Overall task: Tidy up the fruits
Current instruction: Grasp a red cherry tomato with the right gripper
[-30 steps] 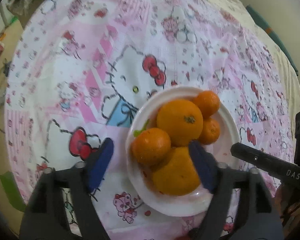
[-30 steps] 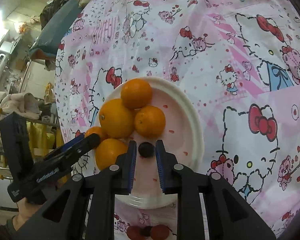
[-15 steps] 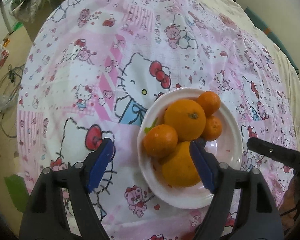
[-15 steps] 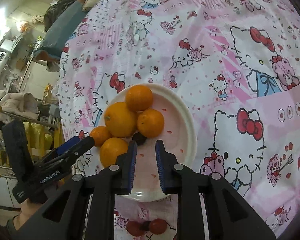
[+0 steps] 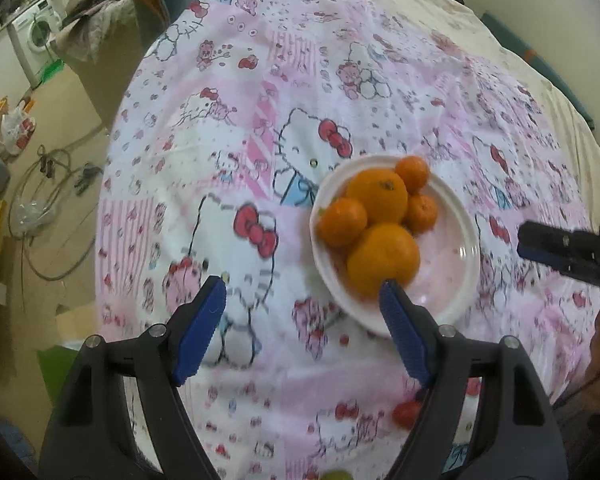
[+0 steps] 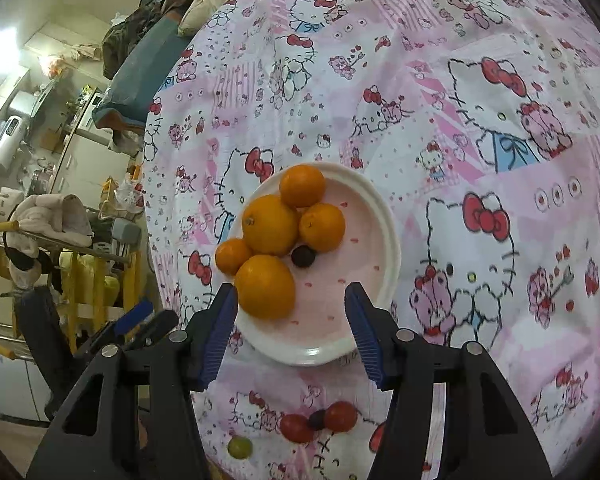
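Observation:
A white plate on the Hello Kitty cloth holds several oranges and a dark grape beside them. The plate and oranges also show in the left wrist view. My right gripper is open and empty, above the plate's near rim. My left gripper is open and empty, to the left of the plate, its right finger over the plate's edge. Two red cherry tomatoes, a dark grape and a green grape lie on the cloth near me.
The patterned cloth covers a round table. A red tomato lies by my left gripper's right finger. The right gripper shows at the right edge of the left view. Household clutter and a washing machine stand beyond the table.
My right gripper has opened wide, let go of the dark grape on the plate, and pulled back. My left gripper has drawn back and left, away from the plate.

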### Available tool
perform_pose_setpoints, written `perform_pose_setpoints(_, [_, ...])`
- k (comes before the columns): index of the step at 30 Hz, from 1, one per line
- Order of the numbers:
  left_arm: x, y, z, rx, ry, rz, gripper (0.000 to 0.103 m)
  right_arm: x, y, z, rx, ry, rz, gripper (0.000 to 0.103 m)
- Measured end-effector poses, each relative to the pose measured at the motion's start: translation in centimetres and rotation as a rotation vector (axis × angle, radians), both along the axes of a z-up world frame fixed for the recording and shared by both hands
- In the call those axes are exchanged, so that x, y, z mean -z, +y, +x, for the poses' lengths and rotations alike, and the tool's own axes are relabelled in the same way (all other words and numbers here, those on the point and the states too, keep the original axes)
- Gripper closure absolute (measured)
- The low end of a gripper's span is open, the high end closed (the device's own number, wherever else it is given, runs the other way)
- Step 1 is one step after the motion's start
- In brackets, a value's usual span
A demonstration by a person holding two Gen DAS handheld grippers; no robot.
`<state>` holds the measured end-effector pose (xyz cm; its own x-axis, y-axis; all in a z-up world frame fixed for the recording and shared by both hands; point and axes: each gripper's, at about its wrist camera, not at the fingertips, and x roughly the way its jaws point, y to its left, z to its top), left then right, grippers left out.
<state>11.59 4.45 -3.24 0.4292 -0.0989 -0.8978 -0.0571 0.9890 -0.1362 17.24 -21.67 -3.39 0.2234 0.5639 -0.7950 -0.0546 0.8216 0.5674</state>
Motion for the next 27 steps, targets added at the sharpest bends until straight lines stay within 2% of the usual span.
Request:
perform_pose_setpoints(2, [-0.1, -0.3, -1.2, 0.007, 0.005, -0.008, 0.027, -0.1, -0.1, -0.9, -0.004, 0.004, -0.01, 0.044])
perform_pose_setpoints(4, [-0.1, -0.7, -2.3, 0.037, 0.026, -0.05, 0.027, 0.2, -0.1, -1.9, -0.007, 0.021, -0.024, 0.044])
perform_pose_setpoints(6, [-0.3, -1.0, -3.2, 0.046, 0.027, -0.081, 0.027, 0.8, -0.1, -3.1, -0.01, 0.053, 0.007, 0.044])
perform_pose_setpoints(17, [1.1, -1.2, -4.9, -0.012, 0.079, -0.11, 0.027, 4.6, 0.1, -7.9, -0.021, 0.138, -0.066, 0.045])
perform_pose_setpoints(20, [1.4, -1.4, -4.8, -0.019, 0.085, -0.103, 0.027, 5.9, 0.7, -8.5, -0.044, 0.169, -0.1, 0.06])
perform_pose_setpoints(24, [1.1, -1.7, -4.5, -0.012, 0.076, -0.126, 0.027, 7.1, 1.6, -8.5, -0.06, 0.19, -0.141, 0.062])
perform_pose_setpoints(27, [1.0, -1.8, -4.5, -0.013, 0.068, -0.115, 0.027, 8.1, 2.2, -8.3, -0.069, 0.211, -0.153, 0.062])
